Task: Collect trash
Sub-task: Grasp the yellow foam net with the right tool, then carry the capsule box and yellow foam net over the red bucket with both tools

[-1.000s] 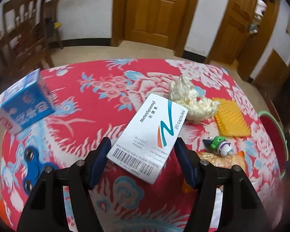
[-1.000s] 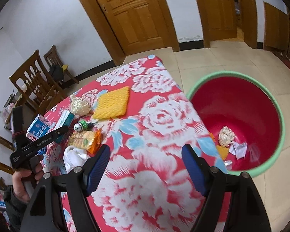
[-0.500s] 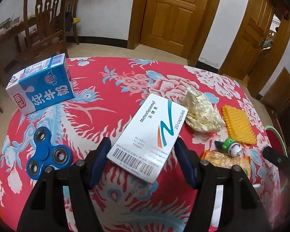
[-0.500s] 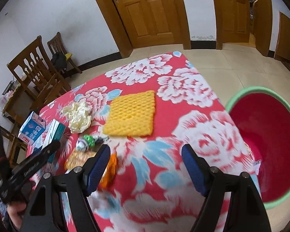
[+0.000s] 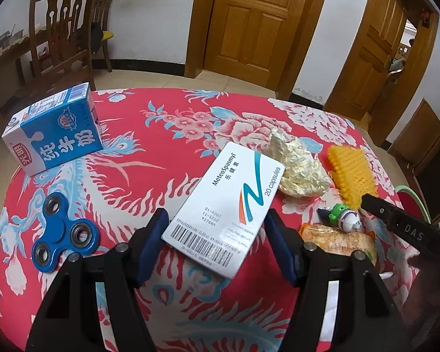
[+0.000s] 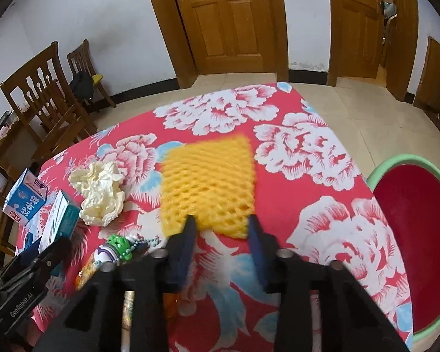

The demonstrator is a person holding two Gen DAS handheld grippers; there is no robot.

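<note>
Your right hand-held gripper [image 6: 220, 228] has just been closing on the yellow foam net [image 6: 208, 182]'s near edge; grip fully, then lift toward the right-hand bin [image 6: 396, 170].

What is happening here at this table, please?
A person is clearing trash with two handheld grippers. The left gripper holds a white medicine box above the red floral tablecloth. The right gripper has just been closing on the near edge of the yellow foam net. The red bin waits beside the table.
</note>
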